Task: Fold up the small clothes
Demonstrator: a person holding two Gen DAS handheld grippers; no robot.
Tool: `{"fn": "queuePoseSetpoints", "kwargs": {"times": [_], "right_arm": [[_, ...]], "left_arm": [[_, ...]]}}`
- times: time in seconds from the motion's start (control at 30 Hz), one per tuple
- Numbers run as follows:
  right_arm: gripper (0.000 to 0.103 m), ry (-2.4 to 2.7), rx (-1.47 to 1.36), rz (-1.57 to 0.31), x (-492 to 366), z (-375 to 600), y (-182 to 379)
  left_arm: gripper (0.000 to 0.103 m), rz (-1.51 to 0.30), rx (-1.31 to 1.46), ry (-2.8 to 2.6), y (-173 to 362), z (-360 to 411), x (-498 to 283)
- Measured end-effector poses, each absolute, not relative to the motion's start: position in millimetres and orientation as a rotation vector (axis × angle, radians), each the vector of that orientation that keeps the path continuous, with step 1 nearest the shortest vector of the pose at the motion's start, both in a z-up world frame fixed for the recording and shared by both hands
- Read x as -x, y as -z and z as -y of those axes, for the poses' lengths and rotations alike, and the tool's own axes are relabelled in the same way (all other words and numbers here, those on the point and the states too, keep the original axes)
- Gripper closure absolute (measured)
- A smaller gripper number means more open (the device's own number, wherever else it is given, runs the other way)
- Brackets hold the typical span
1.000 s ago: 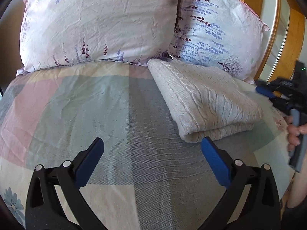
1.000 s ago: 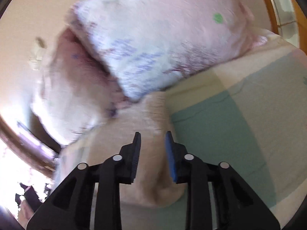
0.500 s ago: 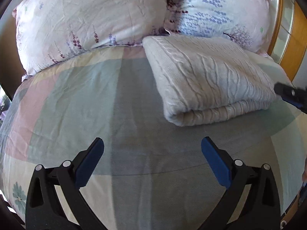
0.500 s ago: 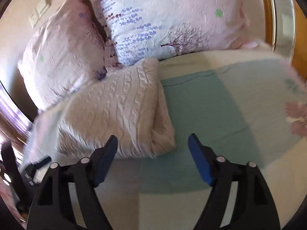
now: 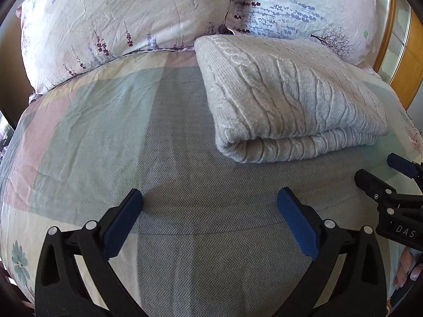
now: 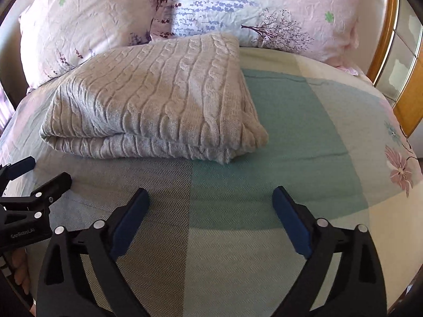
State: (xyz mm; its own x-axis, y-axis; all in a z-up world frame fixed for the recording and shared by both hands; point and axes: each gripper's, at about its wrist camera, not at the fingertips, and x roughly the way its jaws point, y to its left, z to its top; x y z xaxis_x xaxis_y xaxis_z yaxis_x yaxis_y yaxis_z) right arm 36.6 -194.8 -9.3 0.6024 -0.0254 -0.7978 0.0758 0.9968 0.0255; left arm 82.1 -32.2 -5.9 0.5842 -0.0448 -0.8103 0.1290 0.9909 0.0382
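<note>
A folded cream cable-knit sweater [image 5: 288, 97] is seen in the upper right of the left wrist view, laid flat on the patchwork bedspread [image 5: 105, 121] with its far edge touching two floral pillows [image 5: 124, 18]. In the right wrist view the same sweater [image 6: 158, 97] is placed in the upper left of the frame, its thick folded edge turned toward the camera. The left gripper [image 5: 210, 219] is held released at the bottom centre, its blue-padded jaws spread wide above bare bedspread, short of the sweater. The right gripper [image 6: 211, 215] is likewise released, with nothing between its jaws, and is also seen at the right edge of the left wrist view. A wooden frame [image 6: 383, 39] is visible at the far right.
</note>
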Motion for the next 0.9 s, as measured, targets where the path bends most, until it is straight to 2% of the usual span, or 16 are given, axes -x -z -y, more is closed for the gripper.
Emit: {"fn": "queuePoseSetpoints", "kwargs": {"times": [0.13, 0.9], "right_arm": [[0.001, 0.063, -0.061, -0.927, -37.1, 194.0, 11.6], [0.001, 0.063, -0.064, -0.93, -37.9, 192.6, 12.6]], "left_arm": [[0.002, -0.942, -0.095, 0.102, 5.9, 32.3, -82.4], [0.002, -0.942, -0.096, 0.101, 5.9, 32.0, -82.2]]}}
